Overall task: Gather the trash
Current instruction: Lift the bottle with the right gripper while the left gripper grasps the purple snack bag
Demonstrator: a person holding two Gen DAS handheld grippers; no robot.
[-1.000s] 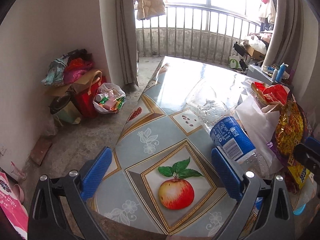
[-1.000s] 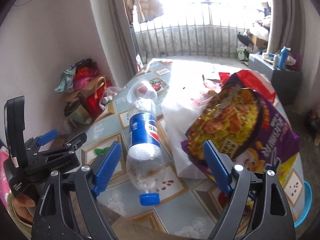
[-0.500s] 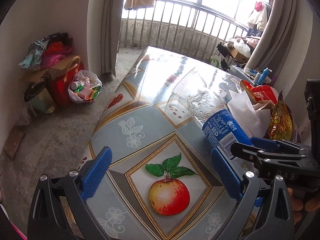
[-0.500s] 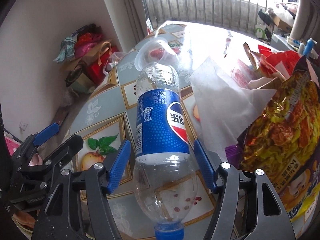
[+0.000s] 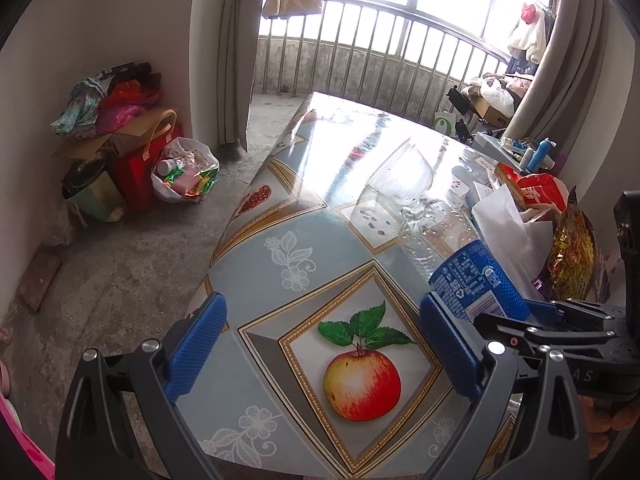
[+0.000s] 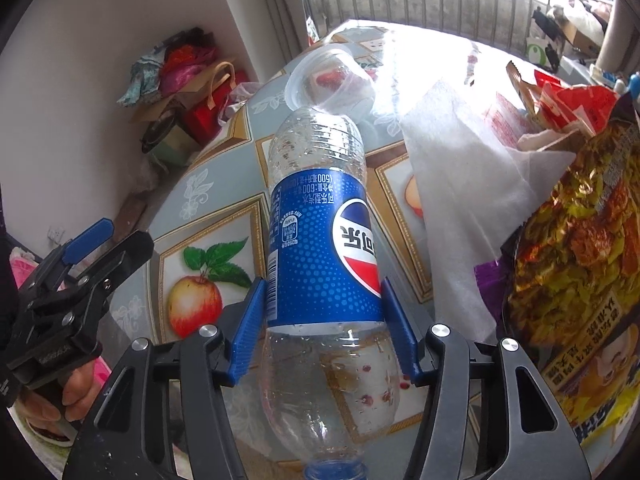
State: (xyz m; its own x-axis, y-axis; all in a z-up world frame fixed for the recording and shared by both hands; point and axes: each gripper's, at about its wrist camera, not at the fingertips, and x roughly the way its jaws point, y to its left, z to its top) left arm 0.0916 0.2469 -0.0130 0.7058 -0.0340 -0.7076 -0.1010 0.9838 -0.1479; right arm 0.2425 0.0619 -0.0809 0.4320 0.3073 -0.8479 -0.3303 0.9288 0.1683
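Right gripper (image 6: 324,340) clamps bottle (image 6: 320,240), which lies on table (image 5: 320,264); left gripper (image 5: 320,340) hangs wide and empty. Collection seems just begun: cup (image 6: 328,76), tissue (image 6: 460,168) and snack bags (image 6: 572,240) remain uncollected.

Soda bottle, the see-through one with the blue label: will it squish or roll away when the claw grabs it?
The soda bottle looks empty, so it is probably very light. Its thin clear plastic may dent a little under the right claw, whose pads sit against the label. It lies on its side on the table, so if let go it could roll.
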